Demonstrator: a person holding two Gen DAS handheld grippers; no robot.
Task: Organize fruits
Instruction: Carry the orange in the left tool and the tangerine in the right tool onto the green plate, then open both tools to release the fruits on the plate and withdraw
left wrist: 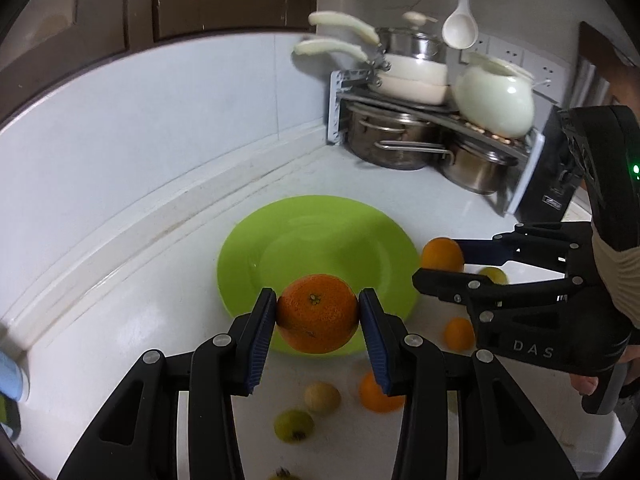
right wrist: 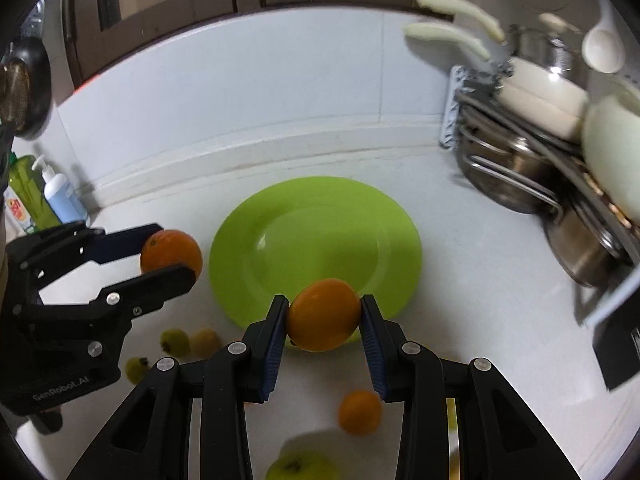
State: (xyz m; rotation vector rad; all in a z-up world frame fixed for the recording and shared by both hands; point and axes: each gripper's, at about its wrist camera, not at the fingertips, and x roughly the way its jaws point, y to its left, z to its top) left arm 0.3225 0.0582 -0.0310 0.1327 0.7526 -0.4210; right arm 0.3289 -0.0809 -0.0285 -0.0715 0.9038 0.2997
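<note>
The green plate [left wrist: 320, 240] lies empty at twelve o'clock. My left gripper [left wrist: 318, 312] clamps one orange [left wrist: 318, 314], my right gripper [right wrist: 324, 316] another orange [right wrist: 324, 314]; released together, they might collide and roll off among the loose fruit [left wrist: 322, 396].

The plate [left wrist: 280, 240] is a plain, bright lime green, and the surface [left wrist: 140, 340] under it is glossy white. Each tool is matte black with dark blue ribbed pads [left wrist: 260, 336]; the left tool [left wrist: 318, 316] clasps a deep orange fruit [left wrist: 318, 312] with a small green stem scar, the right tool [right wrist: 324, 322] a smoother, paler orange one [right wrist: 324, 314]. Loose fruits on the surface are orange [right wrist: 360, 412], yellow-green [left wrist: 294, 424] and tan [left wrist: 322, 398]. The pots [left wrist: 384, 140] are silver steel, the pans [left wrist: 416, 76] cream, the ladle [left wrist: 460, 28] white, and the cabinets [left wrist: 120, 0] dark brown.
</note>
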